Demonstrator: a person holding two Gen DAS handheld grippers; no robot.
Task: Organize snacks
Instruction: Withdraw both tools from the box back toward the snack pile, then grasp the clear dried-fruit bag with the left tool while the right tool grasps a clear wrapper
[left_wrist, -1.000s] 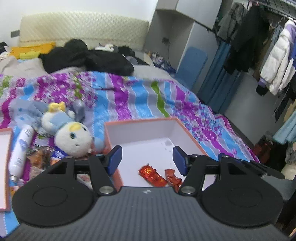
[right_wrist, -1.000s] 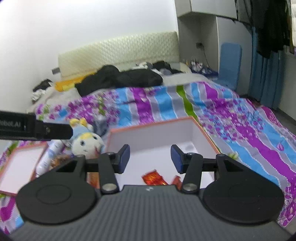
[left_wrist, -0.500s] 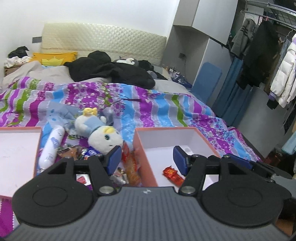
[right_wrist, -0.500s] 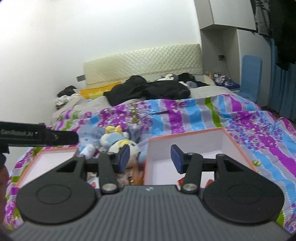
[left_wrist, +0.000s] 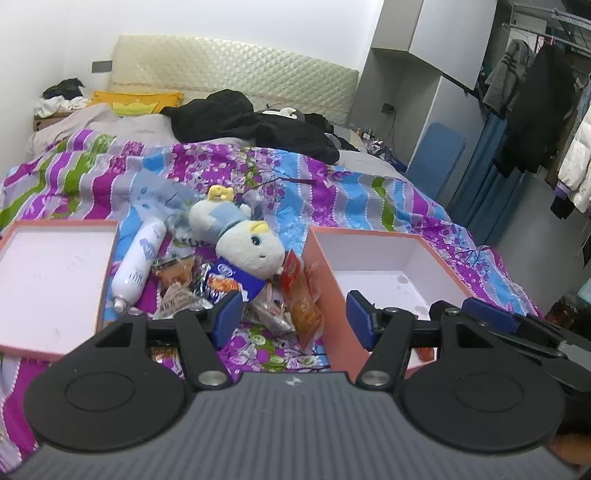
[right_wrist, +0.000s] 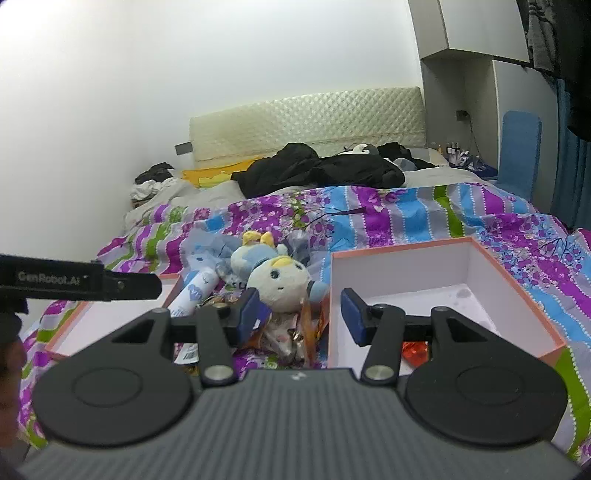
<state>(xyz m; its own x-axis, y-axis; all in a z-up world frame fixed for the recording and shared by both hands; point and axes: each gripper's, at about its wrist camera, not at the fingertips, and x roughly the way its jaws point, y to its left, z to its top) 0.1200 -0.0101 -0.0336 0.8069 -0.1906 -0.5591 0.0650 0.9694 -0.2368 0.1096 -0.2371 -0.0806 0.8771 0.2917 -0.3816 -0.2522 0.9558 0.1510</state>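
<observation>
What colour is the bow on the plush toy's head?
Yellow: the bow on the plush toy, clearest in the left wrist view.

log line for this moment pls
left gripper: open, empty | right gripper: open, empty | snack pile: on bed beside box | stage: approaching

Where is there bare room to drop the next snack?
Most of the deep pink box's white floor, beyond the red wrappers at its near edge. The shallow tray on the left is bare. The gap between them is crowded: snack pile, plush toy, white bottle.
</observation>
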